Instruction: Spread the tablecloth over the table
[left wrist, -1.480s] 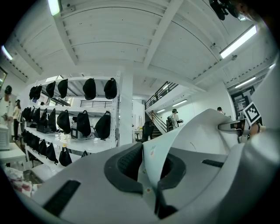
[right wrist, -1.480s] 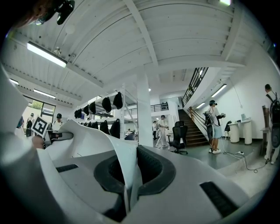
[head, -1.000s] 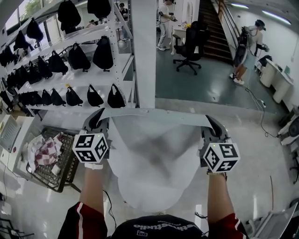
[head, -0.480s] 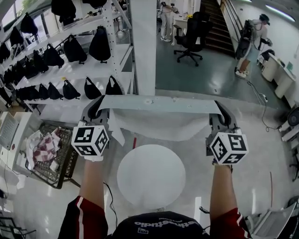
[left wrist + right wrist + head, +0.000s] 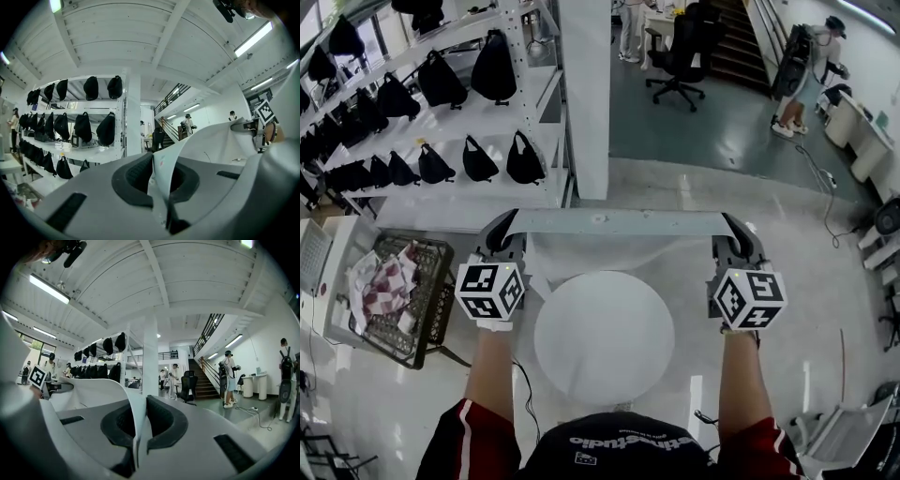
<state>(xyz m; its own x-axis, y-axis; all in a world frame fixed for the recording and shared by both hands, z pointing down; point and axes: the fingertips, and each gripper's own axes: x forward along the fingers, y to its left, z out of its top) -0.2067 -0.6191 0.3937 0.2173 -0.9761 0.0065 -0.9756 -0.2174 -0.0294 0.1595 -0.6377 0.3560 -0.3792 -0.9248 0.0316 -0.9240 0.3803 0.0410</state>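
While I look down in the head view, the white tablecloth (image 5: 609, 223) runs as a taut band between my two grippers, its slack hanging toward the floor at 12 o'clock of the round white table (image 5: 603, 349). My left gripper (image 5: 500, 239) sits at 10 o'clock of the table and my right gripper (image 5: 734, 239) at 2 o'clock, both level. None of the tabletop is covered yet, as far as I can see. A wire basket (image 5: 431, 323) with a checked cloth stands on the floor at 9 o'clock.

From the left gripper view, my jaws are clenched on the cloth's hem, which rises from between the pads and sweeps off toward 2 o'clock.

From the right gripper view, the jaws are likewise pinched on the hem, the fabric curling away toward 10 o'clock.

To do this well, I judge I should hold both ends at one height with the edge stretched, draw the cloth toward 6 o'clock across the top, centre it over the round top, and only then let go.
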